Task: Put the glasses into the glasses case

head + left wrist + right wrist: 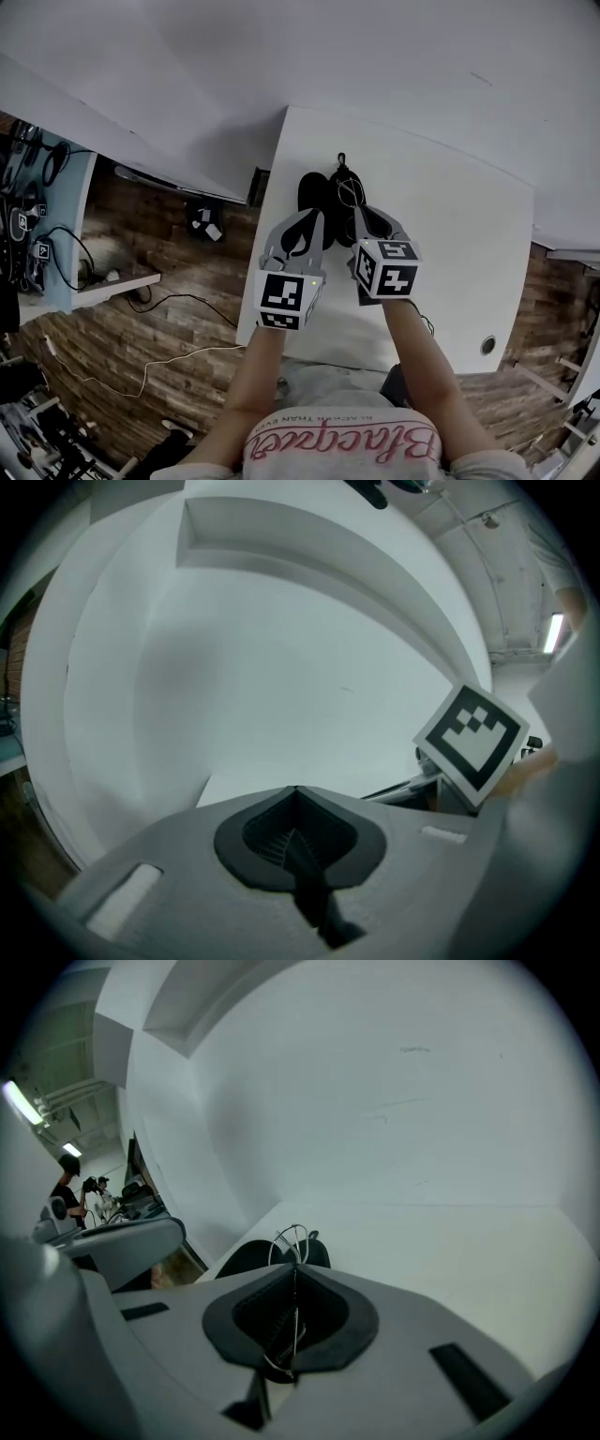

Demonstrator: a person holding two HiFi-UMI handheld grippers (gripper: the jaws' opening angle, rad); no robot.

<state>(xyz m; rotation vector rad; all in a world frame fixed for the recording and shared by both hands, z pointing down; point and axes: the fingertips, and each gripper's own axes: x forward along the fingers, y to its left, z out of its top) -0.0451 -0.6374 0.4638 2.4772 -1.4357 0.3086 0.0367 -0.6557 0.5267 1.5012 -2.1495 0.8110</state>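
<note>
Wire glasses [291, 1235] in right claw [294, 1277] near table [450, 234] edge

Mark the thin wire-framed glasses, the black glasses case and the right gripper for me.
thin wire-framed glasses [292, 1237]: right gripper view, wire loop above the jaws.
black glasses case [314, 192]: head view, its left lobe.
right gripper [295, 1271]: right gripper view, where its shut jaws meet.
</note>
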